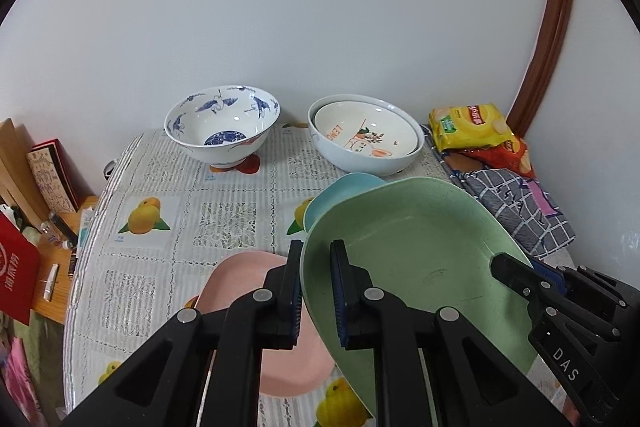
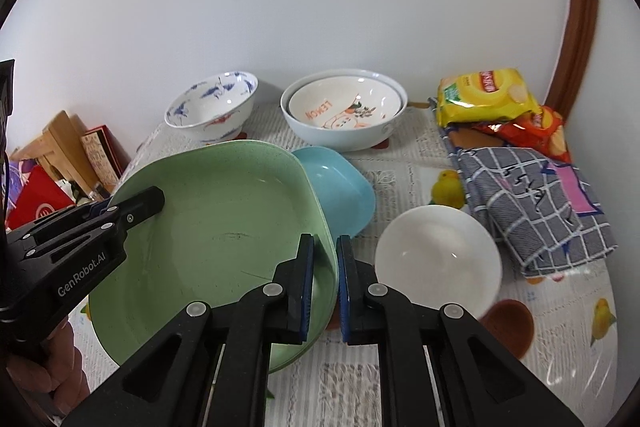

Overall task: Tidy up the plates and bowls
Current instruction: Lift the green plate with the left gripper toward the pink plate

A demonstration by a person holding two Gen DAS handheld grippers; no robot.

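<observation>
Large pale-green plastic plate (image 2: 216,227) held tilted above table (image 1: 224,195) middle, opposite rims clamped by left gripper (image 1: 316,291) and right gripper (image 2: 325,287). Lemon-print bowl (image 2: 344,109) already nested; blue (image 2: 340,187), pink (image 1: 244,283) plates unstacked.

bright, even daylight, soft shadows, sharp focus, strong fisheye curving and black vignette at the corners.

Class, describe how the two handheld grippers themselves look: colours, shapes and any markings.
Both the left gripper and the right gripper are matte black, with angular linkage arms, silver round pivot pins and blue ribbed pads. White lettering reads "GenRobot.AI" on the left one and "DAS" on the right.
</observation>
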